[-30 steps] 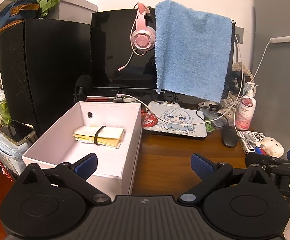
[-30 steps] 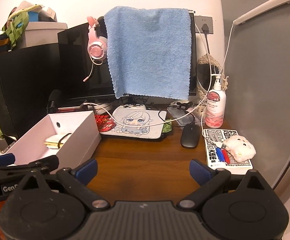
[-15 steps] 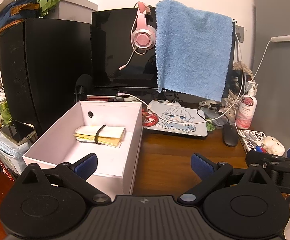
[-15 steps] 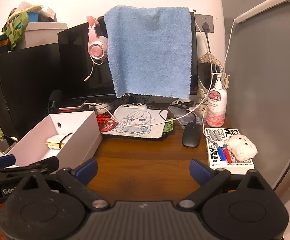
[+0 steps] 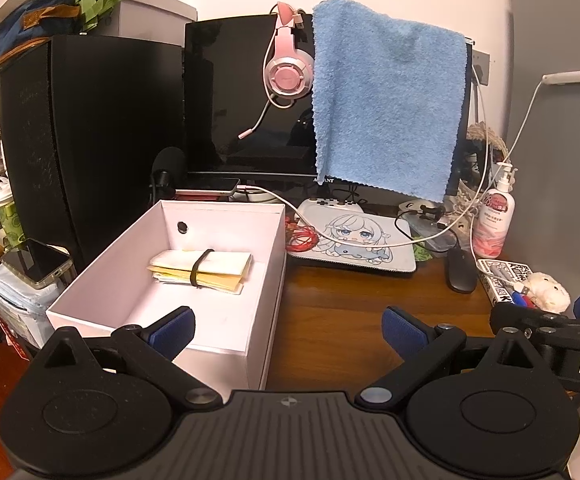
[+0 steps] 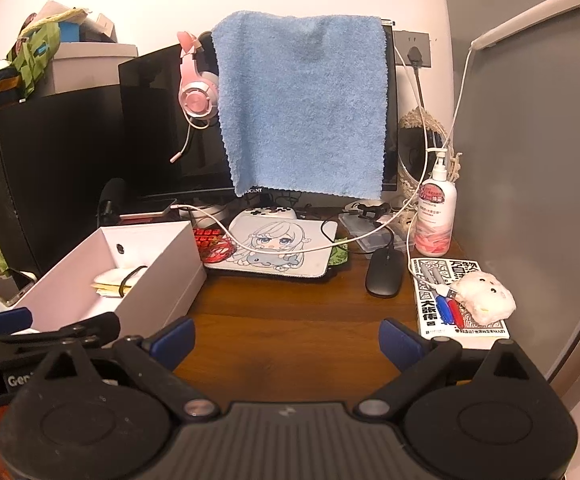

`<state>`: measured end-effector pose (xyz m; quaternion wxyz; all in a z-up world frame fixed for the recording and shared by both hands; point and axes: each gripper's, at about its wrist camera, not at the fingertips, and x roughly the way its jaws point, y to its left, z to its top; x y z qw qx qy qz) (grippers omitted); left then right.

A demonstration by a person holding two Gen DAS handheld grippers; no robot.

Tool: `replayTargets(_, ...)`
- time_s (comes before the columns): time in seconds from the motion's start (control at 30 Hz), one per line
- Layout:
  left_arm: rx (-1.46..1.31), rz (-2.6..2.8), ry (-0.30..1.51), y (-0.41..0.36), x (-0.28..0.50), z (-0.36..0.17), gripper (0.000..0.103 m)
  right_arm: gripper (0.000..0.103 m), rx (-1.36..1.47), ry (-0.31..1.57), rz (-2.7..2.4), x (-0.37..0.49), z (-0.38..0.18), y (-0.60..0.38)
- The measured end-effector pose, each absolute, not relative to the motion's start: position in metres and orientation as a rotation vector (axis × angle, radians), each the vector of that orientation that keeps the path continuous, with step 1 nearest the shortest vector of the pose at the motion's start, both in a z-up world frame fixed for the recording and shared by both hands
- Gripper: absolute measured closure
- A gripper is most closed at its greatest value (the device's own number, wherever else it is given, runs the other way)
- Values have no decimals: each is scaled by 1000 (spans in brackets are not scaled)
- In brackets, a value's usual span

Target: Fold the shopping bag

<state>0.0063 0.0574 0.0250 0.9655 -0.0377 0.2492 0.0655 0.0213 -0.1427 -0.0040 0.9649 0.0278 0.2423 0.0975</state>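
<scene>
Wooden desk (image 6: 290,320) lying bare at 6 o'clock beneath left gripper (image 5: 288,330) and right gripper (image 6: 286,338), both spread wide, gripping nothing; farther off at 10 o'clock, folded, banded shopping bag (image 5: 202,266) sitting inside white box (image 5: 266,300); blue towel (image 6: 301,100) hanging over monitor (image 5: 246,96) at 12.

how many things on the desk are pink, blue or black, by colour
pink: 2, headset, pump bottle
blue: 1, towel
black: 2, mouse, monitor
total: 5
</scene>
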Motion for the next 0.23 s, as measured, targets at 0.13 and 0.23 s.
replayTargets(0.13, -77, 133, 507, 57, 6, 24, 2, 4, 54, 495, 199, 22, -6, -142)
replayTargets(0.23, -77, 132, 509, 57, 7, 24, 2, 4, 57, 497, 202, 23, -7, -143)
